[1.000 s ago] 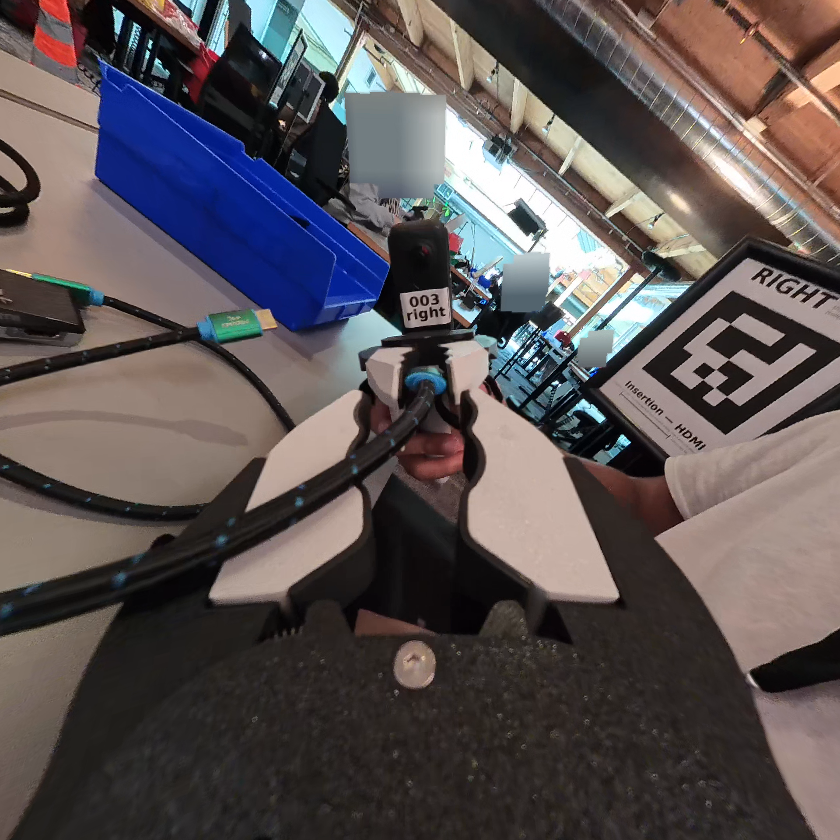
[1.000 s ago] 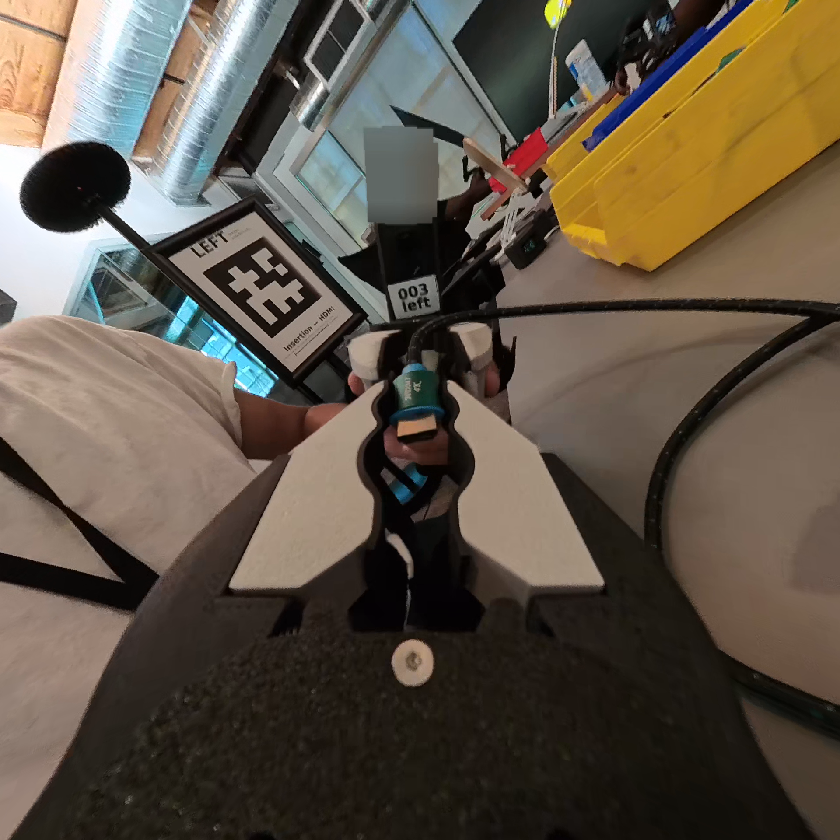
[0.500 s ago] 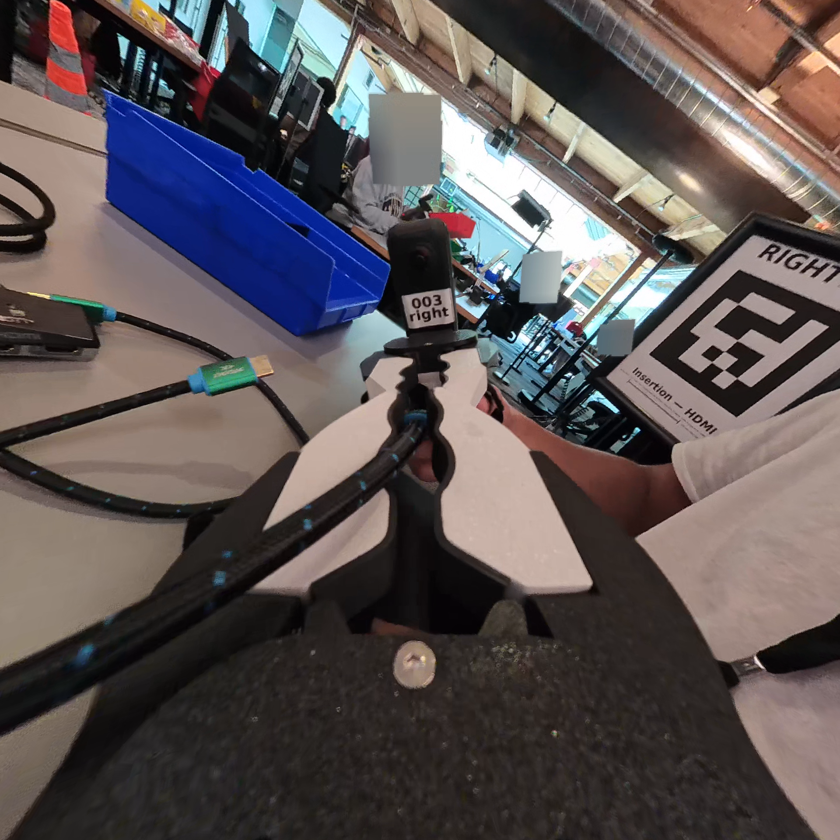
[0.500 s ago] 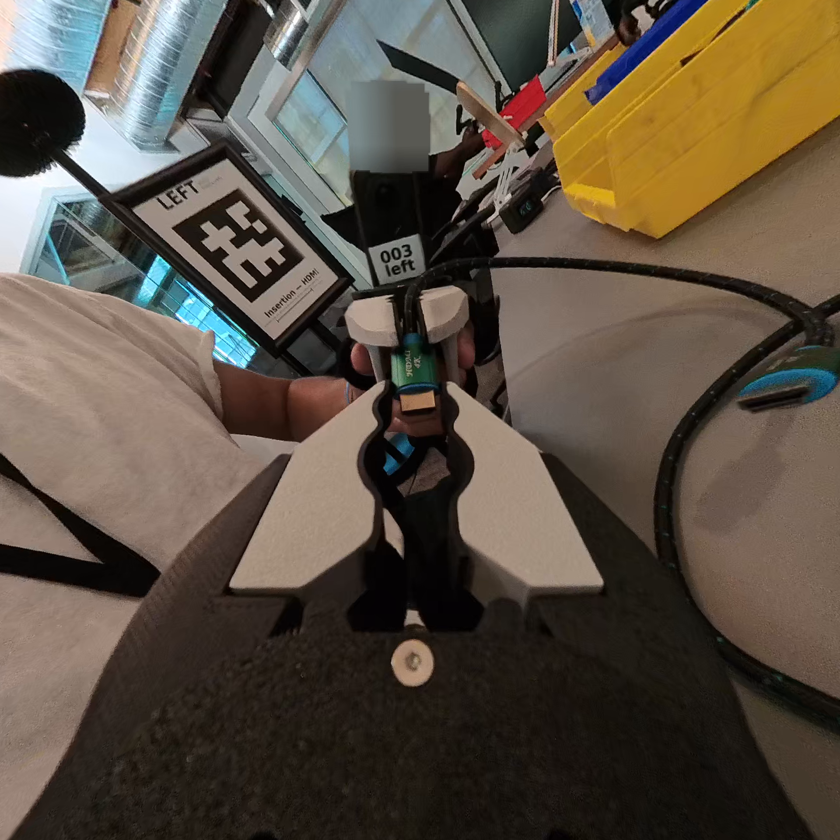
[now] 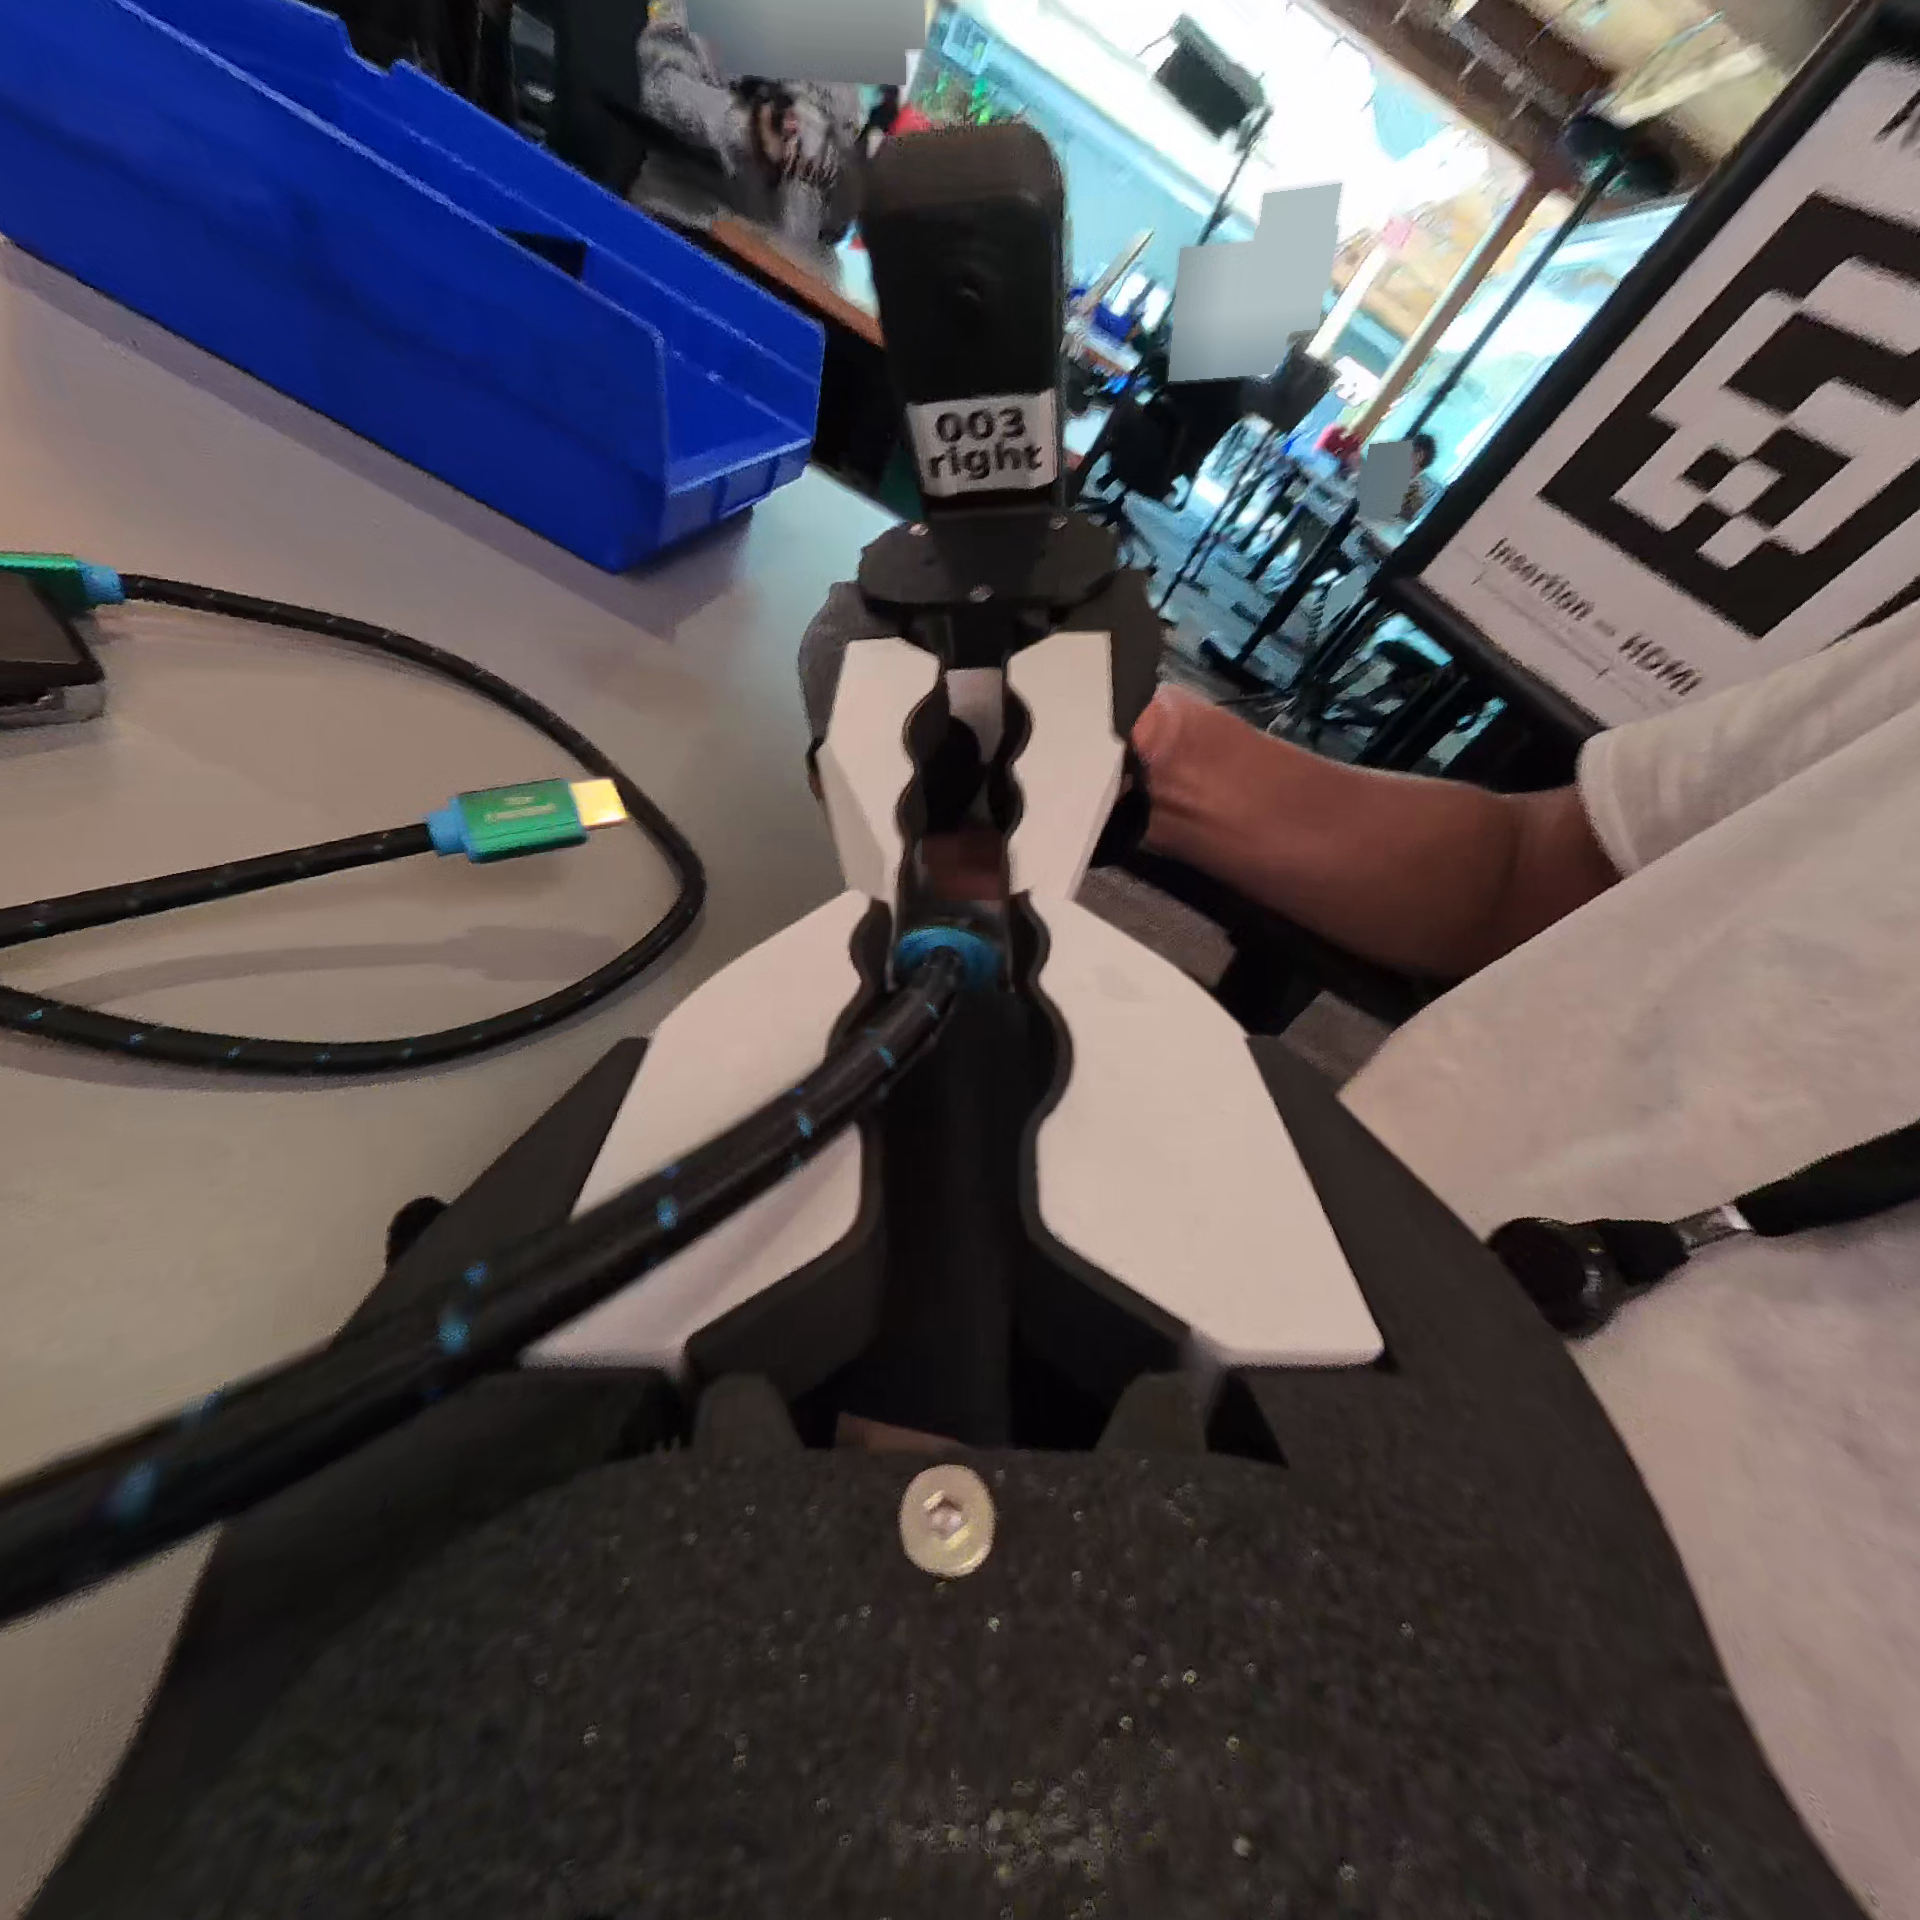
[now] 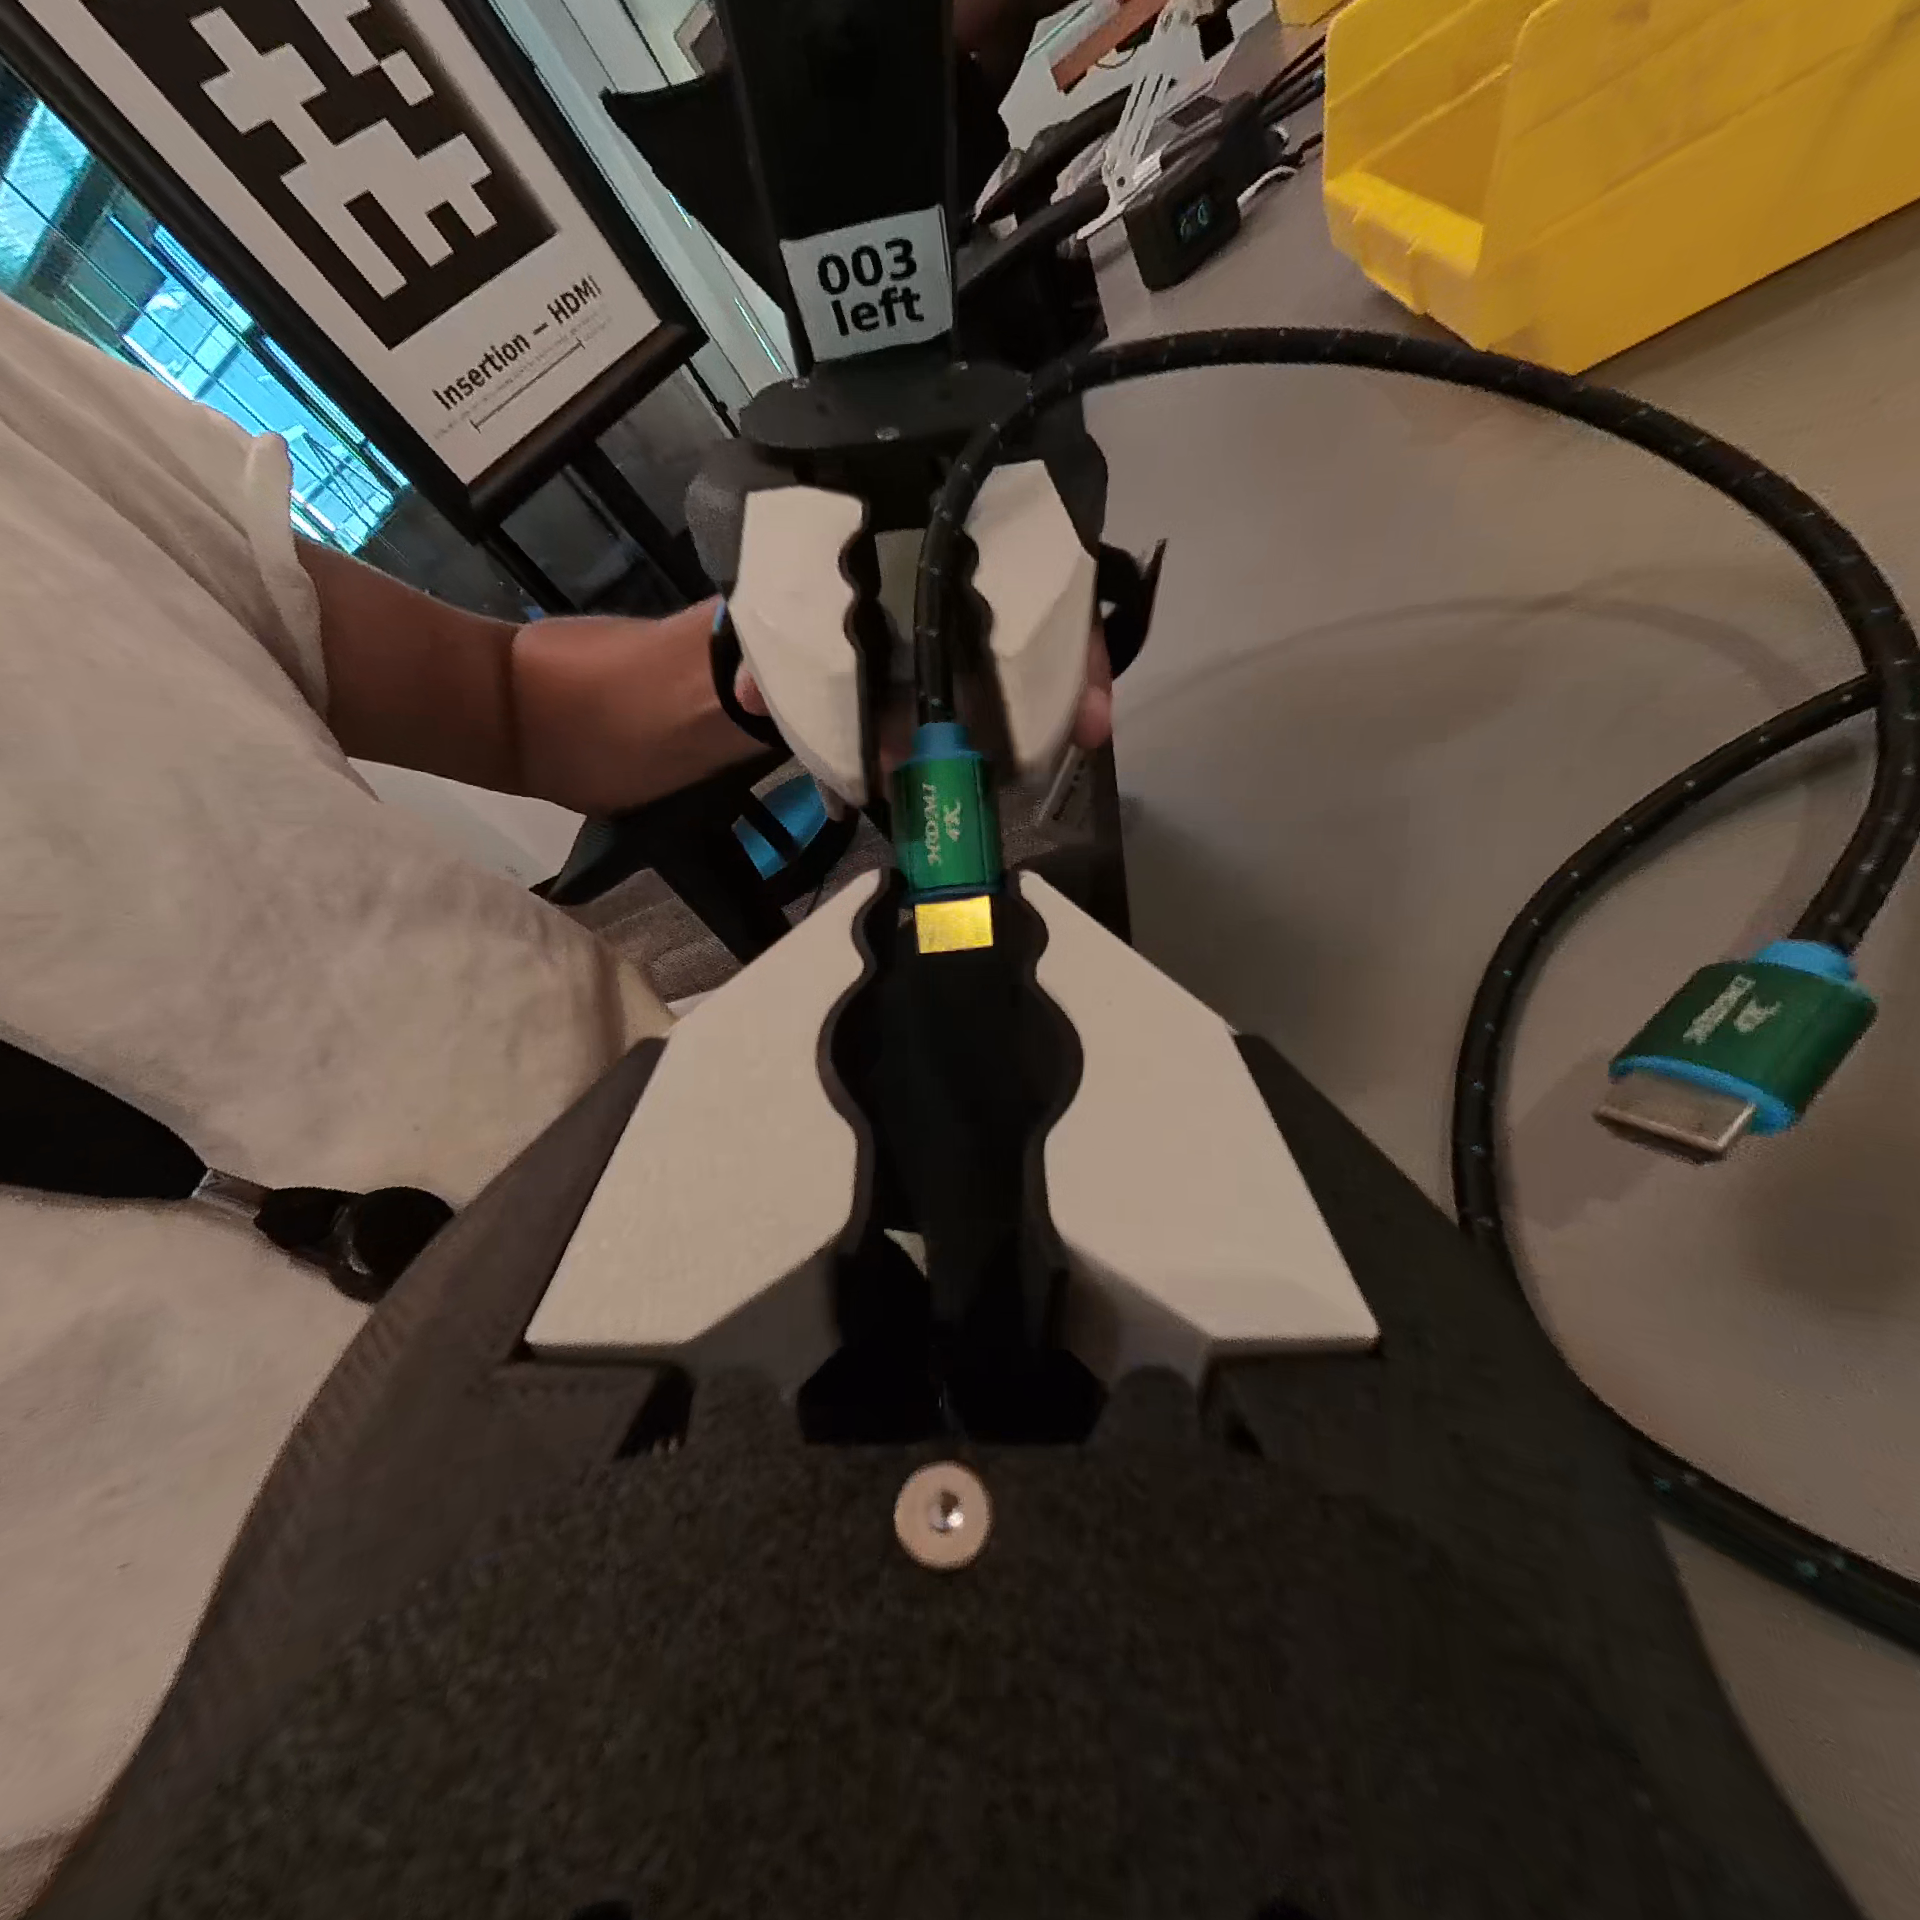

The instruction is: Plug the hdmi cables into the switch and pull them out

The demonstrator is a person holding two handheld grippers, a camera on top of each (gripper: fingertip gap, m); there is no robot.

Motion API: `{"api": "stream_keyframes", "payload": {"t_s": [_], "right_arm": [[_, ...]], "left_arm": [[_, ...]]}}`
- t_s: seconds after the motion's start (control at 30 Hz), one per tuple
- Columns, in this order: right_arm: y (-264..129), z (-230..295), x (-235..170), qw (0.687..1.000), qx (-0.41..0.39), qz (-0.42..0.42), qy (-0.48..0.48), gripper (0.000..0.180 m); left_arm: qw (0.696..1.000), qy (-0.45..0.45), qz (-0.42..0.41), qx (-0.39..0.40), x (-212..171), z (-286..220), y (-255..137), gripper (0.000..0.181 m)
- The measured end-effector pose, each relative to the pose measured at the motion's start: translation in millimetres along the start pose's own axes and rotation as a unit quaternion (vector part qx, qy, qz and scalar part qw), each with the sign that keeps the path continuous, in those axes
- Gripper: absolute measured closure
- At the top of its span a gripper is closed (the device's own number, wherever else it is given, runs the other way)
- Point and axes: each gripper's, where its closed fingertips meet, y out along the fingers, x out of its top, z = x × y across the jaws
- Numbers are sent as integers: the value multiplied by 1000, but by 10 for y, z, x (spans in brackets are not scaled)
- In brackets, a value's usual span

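Note:
My left gripper (image 5: 951,930) is shut on a black braided HDMI cable (image 5: 727,1153) just behind its blue collar. In the right wrist view the left gripper (image 6: 935,769) faces me, and the cable's green plug (image 6: 940,821) sticks out of it. The plug's gold tip sits between the fingertips of my right gripper (image 6: 951,904). Those fingers stand slightly apart and do not press on it. A second green plug (image 5: 530,821) lies loose on the table, also in the right wrist view (image 6: 1745,1049). The black switch (image 5: 31,655) is at the far left edge with a third plug (image 5: 52,582) in it.
A blue bin (image 5: 416,281) stands at the back left and a yellow bin (image 6: 1621,177) on the other side. Framed marker signs (image 5: 1766,416) (image 6: 395,177) stand by the table edge. The person's forearm (image 5: 1351,831) and white shirt are close. Cable loops (image 6: 1558,1143) lie on the grey table (image 5: 260,1195). The tips of both grippers are at nearly the same place. Left tips and right tips are each some 20 cm from the black switch (image 5: 31,655).
My left gripper has narrowed onto the cable. The two grippers have come closer together. The plug drew back from my right fingertips, then its gold tip came between them again.

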Motion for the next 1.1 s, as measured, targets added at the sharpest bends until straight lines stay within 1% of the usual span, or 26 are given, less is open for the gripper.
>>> {"api": "stream_keyframes", "payload": {"t_s": [0.03,0.07,0.1,0.17,0.27,0.33,0.4,0.47,0.6,0.67,0.73,0.83,0.93,1.0,1.1], "right_arm": [[-1,22,18,1000,5,-5,-1,160],[-2,22,17,1000,5,-3,0,160],[2,11,-9,1000,2,4,-4,160],[13,10,-20,1000,1,6,-2,160],[30,-6,-50,1000,-4,16,-6,160],[31,-7,-83,1000,-4,25,-7,160],[33,-3,-113,999,-6,35,-13,160],[35,-15,-113,999,-12,33,-15,160],[17,-14,-21,1000,-12,8,-14,160],[10,0,-27,999,-13,15,-30,160],[1,25,-83,998,-12,39,-53,160],[-5,23,-264,992,-14,102,-78,160],[-1,6,-377,987,-20,137,-87,160],[9,-27,-358,988,-27,130,-85,160],[-106,-98,-131,993,-36,69,-88,161]], "left_arm": [[1000,6,17,16,-52,44,16,146],[999,11,27,26,-87,70,24,138],[999,10,29,26,-95,72,28,137],[999,7,30,13,-104,25,53,142],[999,13,43,2,-140,-18,76,146],[999,9,50,-7,-165,-40,80,155],[998,6,58,-9,-188,-35,79,159],[998,9,59,-5,-186,-25,77,159],[999,-3,35,-8,-103,-18,61,160],[999,0,39,-14,-116,-40,65,159],[998,16,58,-15,-178,-68,88,160],[993,57,107,-3,-349,-76,143,159],[987,82,138,8,-444,-62,164,159],[985,104,132,30,-411,-29,149,159],[983,130,99,85,-238,82,61,159]]}}
